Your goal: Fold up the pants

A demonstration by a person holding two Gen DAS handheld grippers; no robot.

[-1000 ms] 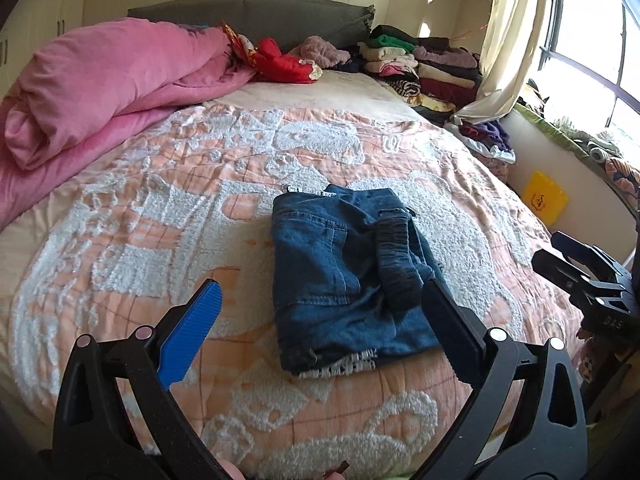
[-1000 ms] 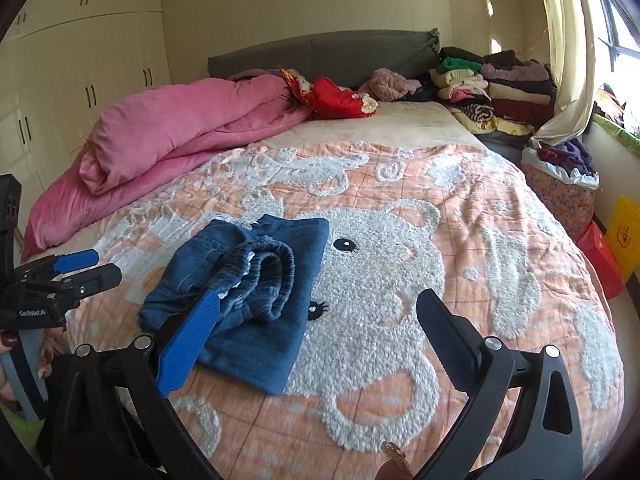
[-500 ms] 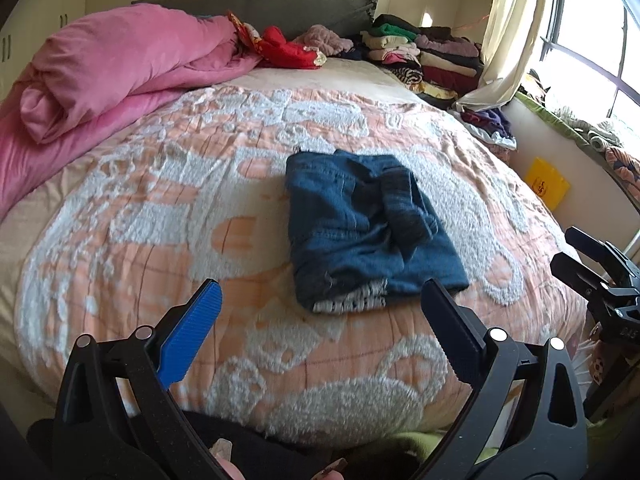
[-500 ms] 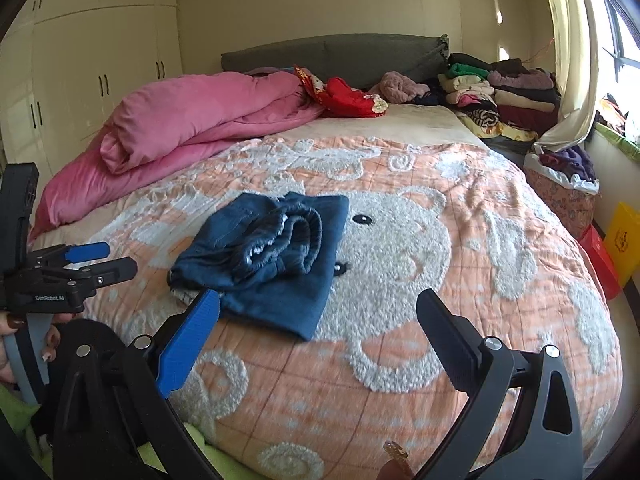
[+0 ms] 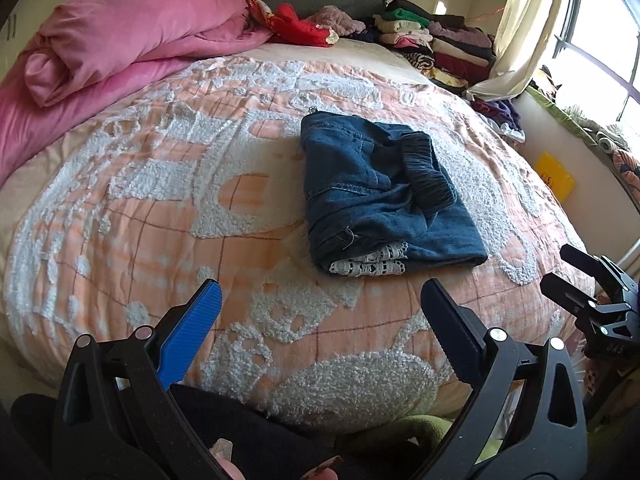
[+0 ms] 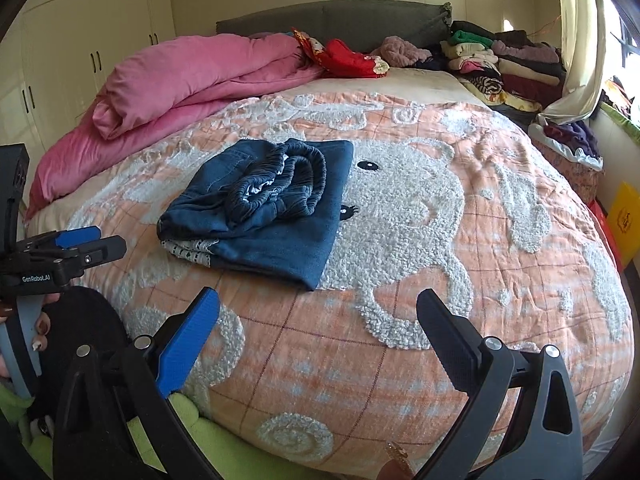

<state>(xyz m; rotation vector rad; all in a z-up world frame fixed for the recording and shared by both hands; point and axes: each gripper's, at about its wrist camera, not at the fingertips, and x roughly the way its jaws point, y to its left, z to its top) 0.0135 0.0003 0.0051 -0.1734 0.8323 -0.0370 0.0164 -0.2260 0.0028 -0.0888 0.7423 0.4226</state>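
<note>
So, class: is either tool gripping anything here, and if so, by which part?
Nothing is held. The left tool and right tool are both open, short of the folded jeans on the bed.

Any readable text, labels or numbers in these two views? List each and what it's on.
"GenRobot.AI": white lettering on the black body of the left tongs, right wrist view.
Pale digits on the body of the right tongs, left wrist view: too blurred to read.
Dark emblem with tiny print on the yellow card beside the bed: too small to read.
No text on the folded pants or the bedspread.
</note>
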